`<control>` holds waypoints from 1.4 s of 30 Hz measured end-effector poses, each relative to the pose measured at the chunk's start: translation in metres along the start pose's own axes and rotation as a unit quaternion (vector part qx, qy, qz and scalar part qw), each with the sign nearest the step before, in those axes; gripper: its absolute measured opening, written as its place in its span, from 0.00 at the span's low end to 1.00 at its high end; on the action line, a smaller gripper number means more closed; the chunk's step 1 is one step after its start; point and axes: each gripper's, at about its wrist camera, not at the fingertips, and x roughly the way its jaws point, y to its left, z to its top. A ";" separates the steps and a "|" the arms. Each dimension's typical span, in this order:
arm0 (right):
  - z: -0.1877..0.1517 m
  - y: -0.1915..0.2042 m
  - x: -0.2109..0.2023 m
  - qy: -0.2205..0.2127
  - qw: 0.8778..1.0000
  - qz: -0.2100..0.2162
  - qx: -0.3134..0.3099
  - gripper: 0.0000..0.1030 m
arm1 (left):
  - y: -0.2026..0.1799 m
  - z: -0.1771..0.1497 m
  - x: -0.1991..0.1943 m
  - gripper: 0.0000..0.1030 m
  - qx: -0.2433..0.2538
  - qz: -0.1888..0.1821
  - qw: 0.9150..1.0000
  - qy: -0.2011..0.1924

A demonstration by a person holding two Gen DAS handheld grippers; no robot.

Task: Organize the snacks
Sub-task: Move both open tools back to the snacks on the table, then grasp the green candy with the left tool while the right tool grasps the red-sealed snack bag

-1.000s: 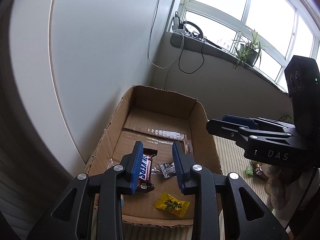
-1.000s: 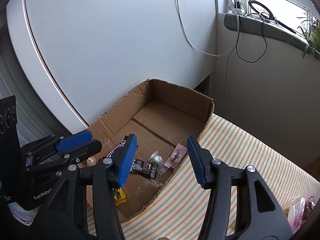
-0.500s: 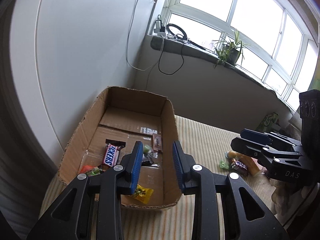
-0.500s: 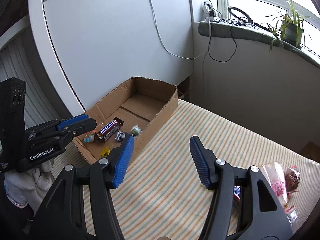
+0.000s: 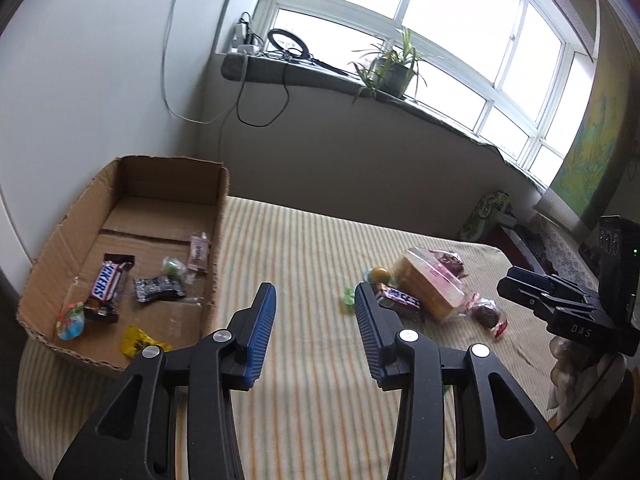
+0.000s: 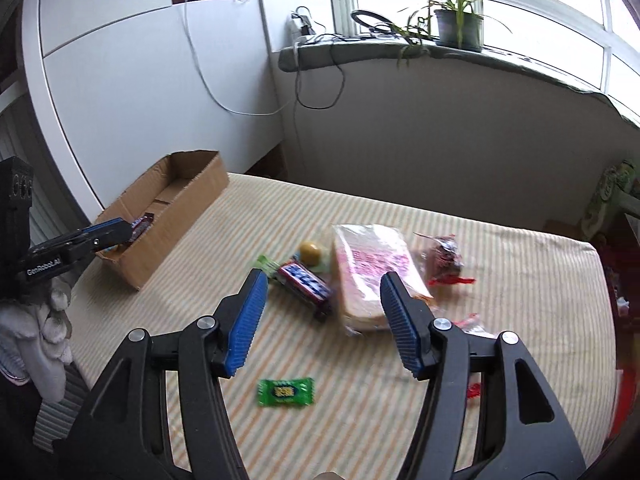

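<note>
Striped bedding (image 6: 400, 380) carries loose snacks, a wrapped bread slice (image 6: 372, 276) and candy bar (image 6: 306, 280) ahead of the right gripper (image 6: 322, 320), both grippers' fingers apart and empty, so soft fabric could let a wrapper slip before reaching the cardboard box (image 5: 218, 240).

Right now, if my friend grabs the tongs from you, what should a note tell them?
Left tongs: open, empty, above the striped cloth.
Right tongs: open, empty, above the loose pile.
Done: Snickers bar, black packet and a few candies lie in the cardboard box.
Left: bread bag, blue bar, yellow ball, green candy, red-wrapped snacks.
</note>
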 end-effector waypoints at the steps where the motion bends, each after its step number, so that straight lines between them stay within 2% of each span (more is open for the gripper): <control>1: -0.005 -0.008 -0.002 0.003 1.000 -0.008 0.003 0.65 | -0.007 -0.002 0.003 0.38 0.006 -0.010 1.000 0.004; 2: -0.010 -0.017 -0.003 0.006 1.000 -0.017 0.005 0.72 | -0.014 -0.005 0.005 0.38 0.011 -0.018 1.000 0.010; 3: -0.015 -0.027 -0.005 0.007 1.000 -0.027 0.009 0.75 | -0.020 -0.007 0.008 0.38 0.017 -0.027 0.999 0.016; 7: -0.031 -0.056 -0.009 0.017 0.998 -0.053 0.016 0.75 | -0.054 -0.020 0.026 0.38 0.060 -0.058 0.995 0.055; 13: -0.052 -0.083 -0.003 0.047 0.995 -0.086 0.009 0.76 | -0.097 -0.045 0.043 0.38 0.146 -0.090 0.980 0.103; 19: -0.059 -0.097 0.013 0.070 0.994 -0.078 0.009 0.76 | -0.111 -0.057 0.058 0.38 0.178 -0.112 0.968 0.137; 24: -0.060 -0.105 0.030 0.085 0.994 -0.073 0.010 0.76 | -0.118 -0.065 0.069 0.38 0.210 -0.115 0.958 0.157; 29: -0.060 -0.112 0.040 0.094 0.992 -0.080 0.008 0.76 | -0.133 -0.076 0.081 0.38 0.265 -0.113 0.942 0.171; 32: -0.059 -0.113 0.042 0.095 0.993 -0.076 0.006 0.76 | -0.139 -0.081 0.086 0.38 0.288 -0.106 0.935 0.175; 37: -0.059 -0.114 0.053 0.108 0.991 -0.076 -0.004 0.76 | -0.140 -0.084 0.092 0.38 0.293 -0.102 0.934 0.174; 39: -0.059 -0.114 0.058 0.115 0.991 -0.074 -0.006 0.76 | -0.139 -0.084 0.091 0.27 0.295 -0.095 0.936 0.170; 42: -0.060 -0.114 0.063 0.119 0.990 -0.072 -0.007 0.76 | -0.134 -0.082 0.089 0.21 0.286 -0.094 0.939 0.168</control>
